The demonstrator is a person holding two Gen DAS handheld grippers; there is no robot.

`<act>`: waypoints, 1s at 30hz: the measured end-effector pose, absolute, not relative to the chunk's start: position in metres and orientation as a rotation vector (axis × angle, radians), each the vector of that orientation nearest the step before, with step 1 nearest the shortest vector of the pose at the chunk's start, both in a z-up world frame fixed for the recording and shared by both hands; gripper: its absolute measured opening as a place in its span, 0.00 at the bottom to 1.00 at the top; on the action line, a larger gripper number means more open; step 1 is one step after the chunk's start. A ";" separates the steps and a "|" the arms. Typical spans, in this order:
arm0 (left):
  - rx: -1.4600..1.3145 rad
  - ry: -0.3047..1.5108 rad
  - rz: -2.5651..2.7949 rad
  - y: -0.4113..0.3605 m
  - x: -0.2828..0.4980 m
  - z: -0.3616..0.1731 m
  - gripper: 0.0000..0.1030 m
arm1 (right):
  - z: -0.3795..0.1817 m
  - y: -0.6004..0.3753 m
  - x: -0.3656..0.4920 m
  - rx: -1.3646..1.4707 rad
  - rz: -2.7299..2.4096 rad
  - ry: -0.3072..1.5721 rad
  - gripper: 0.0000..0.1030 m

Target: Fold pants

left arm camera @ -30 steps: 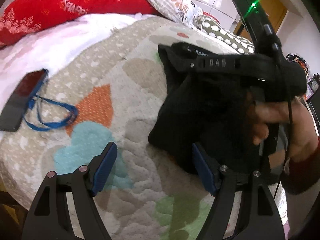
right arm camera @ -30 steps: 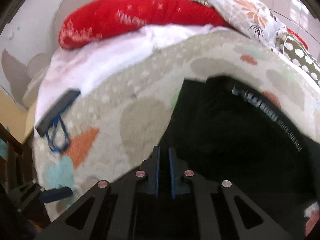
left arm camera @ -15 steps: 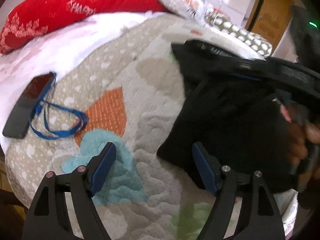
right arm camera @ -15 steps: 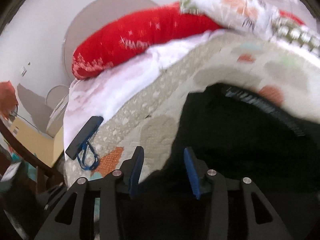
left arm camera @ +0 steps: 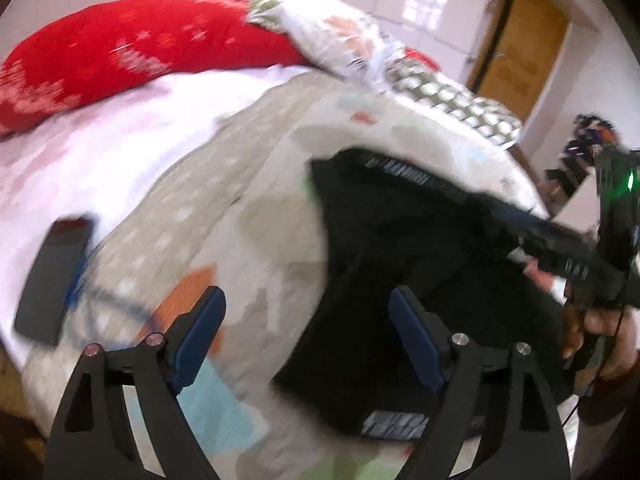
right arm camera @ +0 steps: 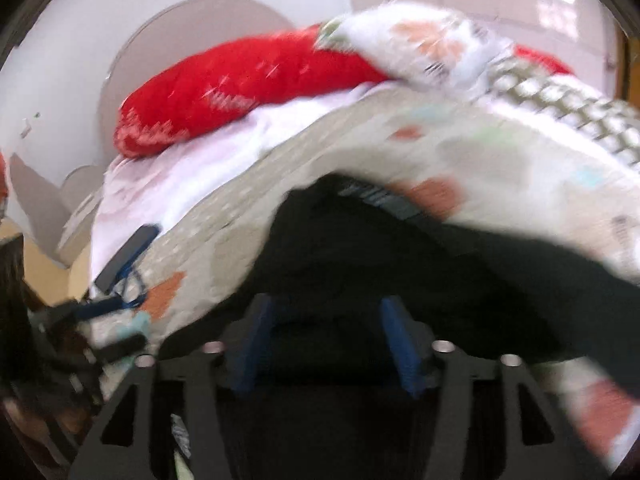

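Observation:
Black pants (left arm camera: pixel 380 248) lie folded in a dark heap on the patterned quilt (left arm camera: pixel 248 216), with a lettered waistband along the far edge. My left gripper (left arm camera: pixel 306 340) is open and empty, its right finger over the heap's near left edge. My right gripper (right arm camera: pixel 326 344) is open above the pants (right arm camera: pixel 400 256) and holds nothing. Its black body also shows at the right of the left wrist view (left arm camera: pixel 576 264), held in a hand. Both views are blurred.
A red pillow (left arm camera: pixel 132 48) and a floral pillow (left arm camera: pixel 336 40) lie at the head of the bed. A dark phone (left arm camera: pixel 52 276) with a blue lanyard lies near the bed's left edge. A wooden door (left arm camera: pixel 520 52) stands at the back right.
My right gripper has opened from shut and let go of the pants, then drawn back to the right. Both cameras have tilted upward. The left gripper has stayed open.

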State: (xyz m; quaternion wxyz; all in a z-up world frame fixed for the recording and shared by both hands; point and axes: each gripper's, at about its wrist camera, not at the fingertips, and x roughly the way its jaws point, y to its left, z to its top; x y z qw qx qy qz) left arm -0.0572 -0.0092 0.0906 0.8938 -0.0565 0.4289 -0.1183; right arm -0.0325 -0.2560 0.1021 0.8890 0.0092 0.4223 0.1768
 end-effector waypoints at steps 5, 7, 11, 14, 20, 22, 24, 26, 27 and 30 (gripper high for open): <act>-0.084 0.952 -0.342 -0.045 0.001 0.082 0.84 | 0.106 -0.318 -0.033 -0.063 0.227 0.889 0.63; -0.045 0.956 -0.373 -0.059 0.017 0.080 0.84 | 0.102 -0.340 -0.035 -0.066 0.193 0.902 0.63; 0.075 0.948 -0.404 -0.079 0.051 0.073 0.84 | 0.091 -0.366 -0.039 -0.093 0.162 0.924 0.63; 0.099 0.939 -0.493 -0.084 0.074 0.070 0.84 | 0.081 -0.373 -0.039 -0.103 0.180 0.937 0.63; 0.182 0.958 -0.547 -0.094 0.115 0.054 0.84 | 0.067 -0.373 -0.038 -0.161 0.166 0.912 0.64; 0.223 0.950 -0.560 -0.100 0.124 0.048 0.84 | 0.059 -0.377 -0.034 -0.140 0.182 0.938 0.64; 0.259 0.945 -0.580 -0.104 0.129 0.043 0.84 | 0.055 -0.378 -0.032 -0.164 0.176 0.940 0.64; 0.295 0.955 -0.593 -0.111 0.134 0.037 0.83 | 0.052 -0.378 -0.030 -0.174 0.180 0.936 0.63; 0.307 0.965 -0.607 -0.115 0.135 0.034 0.79 | 0.052 -0.378 -0.028 -0.175 0.184 0.934 0.63; 0.345 0.994 -0.644 -0.127 0.134 0.025 0.40 | 0.053 -0.382 -0.024 -0.173 0.165 0.923 0.21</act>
